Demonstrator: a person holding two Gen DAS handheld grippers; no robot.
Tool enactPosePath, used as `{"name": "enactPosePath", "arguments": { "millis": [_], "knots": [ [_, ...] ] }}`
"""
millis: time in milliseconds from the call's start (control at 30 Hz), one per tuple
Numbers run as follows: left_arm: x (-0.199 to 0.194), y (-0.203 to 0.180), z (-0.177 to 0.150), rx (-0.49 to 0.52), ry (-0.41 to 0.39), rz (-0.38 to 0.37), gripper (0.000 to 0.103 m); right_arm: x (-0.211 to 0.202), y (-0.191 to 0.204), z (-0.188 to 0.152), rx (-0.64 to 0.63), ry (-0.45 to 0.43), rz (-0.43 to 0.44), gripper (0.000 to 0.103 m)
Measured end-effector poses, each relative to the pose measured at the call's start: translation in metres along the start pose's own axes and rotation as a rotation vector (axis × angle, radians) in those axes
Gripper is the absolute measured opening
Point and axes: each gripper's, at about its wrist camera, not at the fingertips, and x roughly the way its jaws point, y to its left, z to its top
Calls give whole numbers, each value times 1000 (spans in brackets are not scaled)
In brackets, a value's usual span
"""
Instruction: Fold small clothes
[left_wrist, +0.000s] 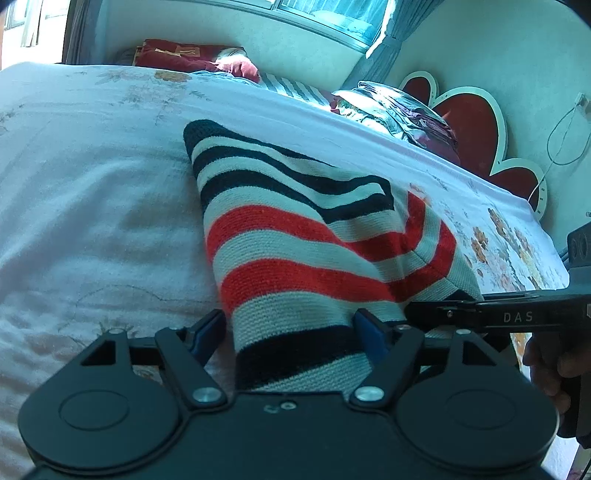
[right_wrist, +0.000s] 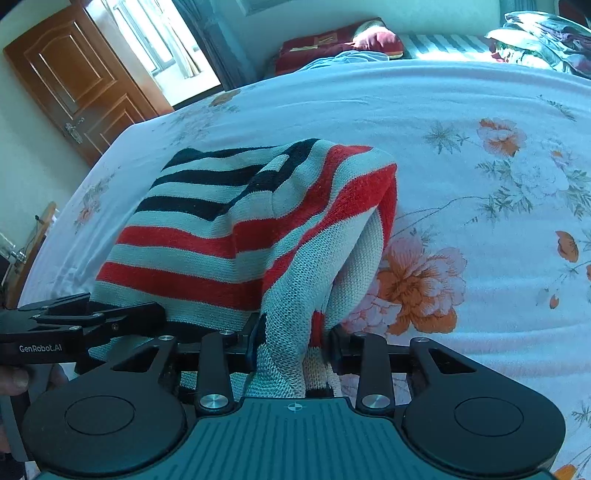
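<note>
Striped knitted garment (left_wrist: 295, 240) in navy, red and pale grey bands, lying partly folded on a bed covered by a white floral-print sheet (left_wrist: 92, 184), its near hem lifted by both tools. The left tool (left_wrist: 291, 328) has its jaws set either side of the near edge of the knit; the blue-padded fingers (left_wrist: 373, 332) sit wider than the fabric between them, so whether they pinch it or merely straddle it cannot be told. The right tool (right_wrist: 291, 343) has its jaws drawn in on a bunched fold of the same hem — the cloth rises into a tent shape from that grip. Holding two points along one edge probably keeps the hem level, so it can be carried over the body of the garment in a single fold. In each view the other tool enters from the side, just beside the hem.

Hidden or unclear: the garment's neckline and any sleeves are tucked under — its type cannot be named. The underside of the raised flap is in shadow.
</note>
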Motion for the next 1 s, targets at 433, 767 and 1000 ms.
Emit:
{"name": "enactPosePath", "arguments": {
  "millis": [433,767,1000],
  "knots": [
    [-49,-33,36,158,-106,67,23,-46,26,18,-171,-152,-80,12],
    [-8,-33,12,181,-3,81,18,2,31,7,-248,-67,-211,4],
    [-22,-45,10,195,-26,133,17,-23,36,5,-205,-86,-194,4]
  ]
}}
